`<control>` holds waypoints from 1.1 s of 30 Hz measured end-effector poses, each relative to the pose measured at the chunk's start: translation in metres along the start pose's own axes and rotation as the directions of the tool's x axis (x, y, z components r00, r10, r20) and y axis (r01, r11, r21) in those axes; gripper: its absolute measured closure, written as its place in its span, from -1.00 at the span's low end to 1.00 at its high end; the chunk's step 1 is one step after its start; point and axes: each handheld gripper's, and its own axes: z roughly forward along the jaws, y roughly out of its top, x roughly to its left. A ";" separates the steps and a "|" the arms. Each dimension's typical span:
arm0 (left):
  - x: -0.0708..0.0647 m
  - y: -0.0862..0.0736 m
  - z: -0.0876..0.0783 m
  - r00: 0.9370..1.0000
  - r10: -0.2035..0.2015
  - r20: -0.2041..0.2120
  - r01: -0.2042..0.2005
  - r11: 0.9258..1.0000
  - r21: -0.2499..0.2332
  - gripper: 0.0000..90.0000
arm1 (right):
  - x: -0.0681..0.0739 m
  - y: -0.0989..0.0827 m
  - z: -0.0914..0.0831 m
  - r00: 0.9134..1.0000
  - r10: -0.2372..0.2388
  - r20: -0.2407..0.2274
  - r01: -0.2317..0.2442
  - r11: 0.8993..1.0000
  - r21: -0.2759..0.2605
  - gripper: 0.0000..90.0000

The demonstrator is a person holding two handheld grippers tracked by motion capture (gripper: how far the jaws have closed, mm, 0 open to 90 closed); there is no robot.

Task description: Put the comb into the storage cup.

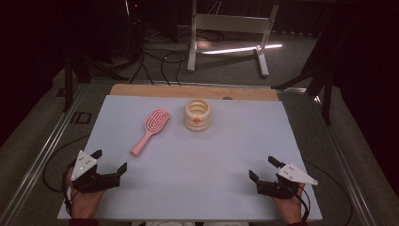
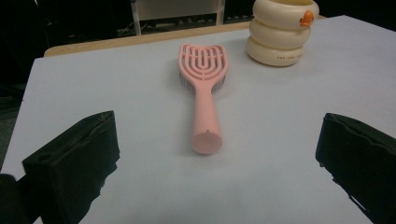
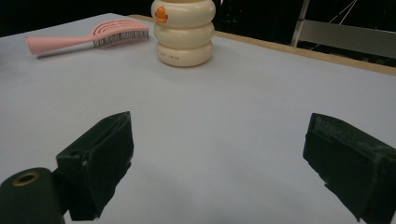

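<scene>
High view: left gripper (image 1: 111, 161) and right gripper (image 1: 263, 168) are seen resting near the front corners of the pale surface (image 1: 197, 160), jaws apart, nothing held. Pink hairbrush (image 1: 149, 131) lies flat beside the cream ringed holder (image 1: 197, 115); a white frame (image 1: 229, 28) and floor cables (image 1: 160, 61) are recorded behind. Left gripper view resolves the brush handle end (image 2: 206, 141) pointing at the jaws.

The left tool (image 2: 217, 163) stands with its 2 black jaws wide apart above the bench (image 2: 289, 140). A pink hairbrush (image 2: 204, 88) lies ahead, its handle end nearest. Beyond the hairbrush's head, right, stands a cream ringed container (image 2: 281, 30).
</scene>
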 end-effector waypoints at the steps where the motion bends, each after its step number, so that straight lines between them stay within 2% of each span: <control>1: 0.000 0.001 0.001 1.000 0.005 0.004 -0.005 1.000 0.001 -1.00 | 0.000 0.000 0.000 1.000 0.001 -0.003 -0.001 1.000 -0.002 -0.81; 14: -0.004 0.011 0.017 0.999 0.033 0.036 -0.034 0.999 0.034 -0.99 | -0.001 0.000 0.000 1.000 0.004 0.001 -0.004 1.000 0.000 -0.81; 27: -0.001 0.019 0.030 0.999 0.039 0.036 -0.042 0.995 0.088 -0.99 | -0.001 0.000 0.000 1.000 0.006 0.001 -0.006 1.000 0.004 -0.81; 33: 0.000 0.025 0.038 0.999 0.041 0.035 -0.045 0.991 0.126 -1.00 | -0.001 0.000 0.001 1.000 0.004 0.001 -0.004 1.000 0.004 -0.81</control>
